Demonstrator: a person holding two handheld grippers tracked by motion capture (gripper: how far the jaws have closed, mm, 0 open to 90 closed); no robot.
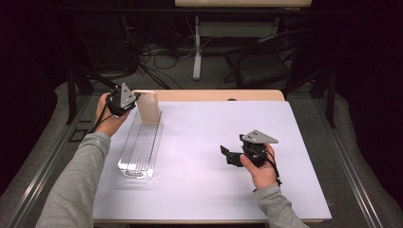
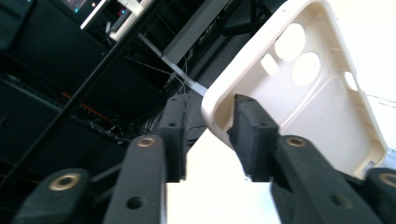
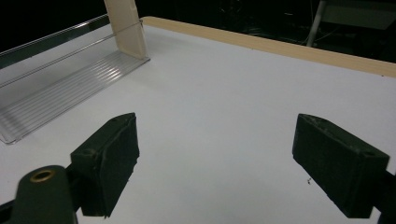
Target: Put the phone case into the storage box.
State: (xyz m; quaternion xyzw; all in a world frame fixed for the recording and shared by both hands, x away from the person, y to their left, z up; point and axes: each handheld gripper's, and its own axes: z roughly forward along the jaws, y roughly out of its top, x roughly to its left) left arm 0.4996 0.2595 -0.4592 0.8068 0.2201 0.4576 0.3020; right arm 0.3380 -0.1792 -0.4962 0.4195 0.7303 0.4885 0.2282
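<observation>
Tongs in the person's left hand, the left tongs, are standing apart around one edge of a cream phone case: in the left gripper view one jaw is sitting inside the case's hollow, close against the rim, and the other is standing clear on the outer side with open space between it and the rim. Whether the inner jaw is touching the rim cannot be told, and the pads are not clamping it. From the high view the left tongs are reaching in from the left at the top edge of the phone case, which is standing upright at the far end of a clear ribbed tray. The case's open back, with its round camera cutouts, is facing the left gripper's camera.

Farther out, the right tongs are hanging wide apart with nothing between the jaws, just white surface below. In the high view the right tongs are pointing left, held low over the tabletop, well apart from the tray. The right gripper view is looking across the tabletop towards the tray and the case standing in its far end.

The tray is lying lengthwise along the left side of the white tabletop, near its edge.
</observation>
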